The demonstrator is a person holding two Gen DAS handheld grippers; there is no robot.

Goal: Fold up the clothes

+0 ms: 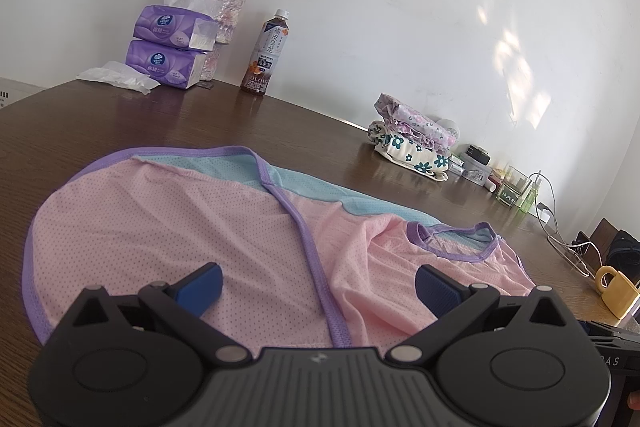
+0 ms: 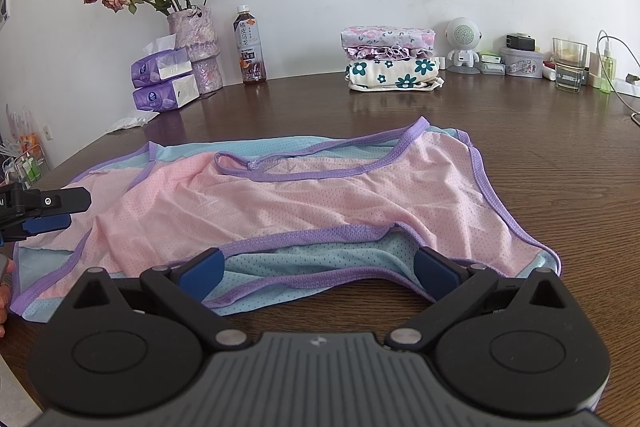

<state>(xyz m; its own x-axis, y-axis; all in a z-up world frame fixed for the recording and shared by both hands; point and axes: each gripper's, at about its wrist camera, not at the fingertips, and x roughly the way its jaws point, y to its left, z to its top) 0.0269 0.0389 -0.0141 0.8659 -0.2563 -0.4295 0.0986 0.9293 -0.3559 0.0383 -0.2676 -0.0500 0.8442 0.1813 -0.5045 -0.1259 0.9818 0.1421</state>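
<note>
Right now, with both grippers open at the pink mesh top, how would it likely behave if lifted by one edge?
The pink mesh top already lies wrinkled on the table, so it probably droops limply. The thin perforated fabric looks light. Lifted by one edge, its layers may slide apart, so the left gripper and right gripper should lift together.

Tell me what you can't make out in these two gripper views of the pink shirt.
- Near edge of the pink shirt: left wrist view, hidden behind the left gripper.
- Shirt's lower right corner: right wrist view, behind the right gripper.
- Bottle label: small print, too small to read.
- Yellow mug: contents not visible.
</note>
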